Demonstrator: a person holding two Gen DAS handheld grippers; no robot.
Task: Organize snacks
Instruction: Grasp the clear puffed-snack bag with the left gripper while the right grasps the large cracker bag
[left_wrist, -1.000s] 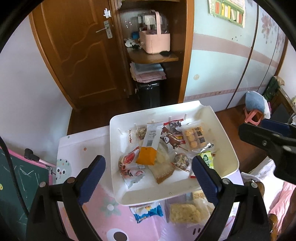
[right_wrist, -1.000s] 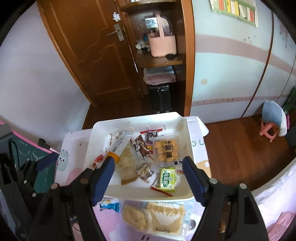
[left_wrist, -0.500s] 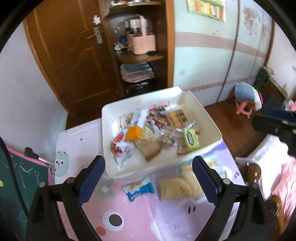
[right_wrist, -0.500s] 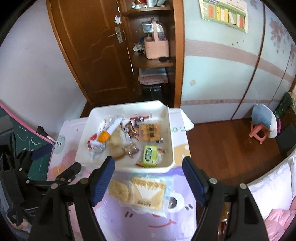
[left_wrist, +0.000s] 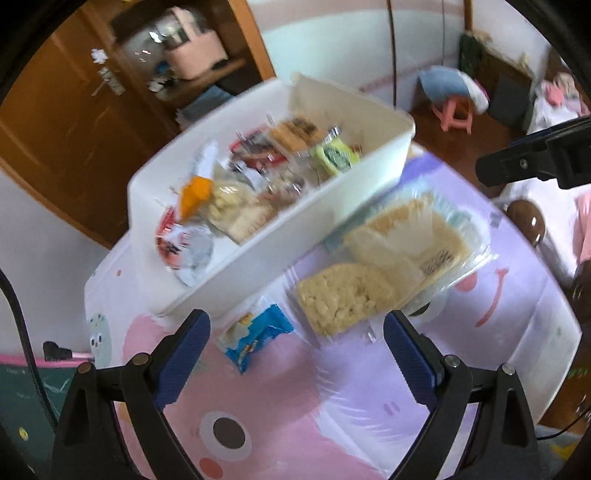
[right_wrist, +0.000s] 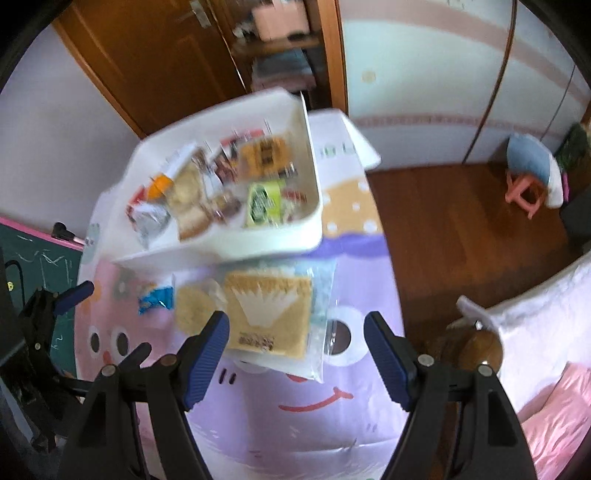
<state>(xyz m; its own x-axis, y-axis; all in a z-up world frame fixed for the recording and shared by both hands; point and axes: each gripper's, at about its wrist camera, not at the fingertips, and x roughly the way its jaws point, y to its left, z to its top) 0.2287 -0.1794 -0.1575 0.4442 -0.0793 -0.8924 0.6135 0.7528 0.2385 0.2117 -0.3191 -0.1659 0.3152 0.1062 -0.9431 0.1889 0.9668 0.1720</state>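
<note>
A white bin (left_wrist: 295, 236) (right_wrist: 258, 245) holding several snack packets stands on a small table with a pink and lilac cartoon cloth (left_wrist: 295, 406) (right_wrist: 295, 406). In front of the bin lie a small blue packet (left_wrist: 258, 338) (right_wrist: 157, 300) and a large clear bag of pale biscuits (left_wrist: 388, 262) (right_wrist: 267, 312). My left gripper (left_wrist: 295, 354) hangs open above the cloth, just short of the blue packet, with nothing between its pads. My right gripper (right_wrist: 295, 350) is open above the near edge of the biscuit bag. The views are blurred.
A wooden door (right_wrist: 155, 55) and a shelf with a pink basket (left_wrist: 194, 59) stand behind the table. A pink stool with a blue cushion (right_wrist: 532, 177) sits on the wooden floor to the right. A green chalkboard (right_wrist: 33, 269) borders the table's left side. Bedding (right_wrist: 546, 332) lies at the right.
Both grippers have come down and drawn back toward the near part of the table; the bin now sits higher in both views, and the blue packet and biscuit bag lie near the fingertips. The left view has rolled.
</note>
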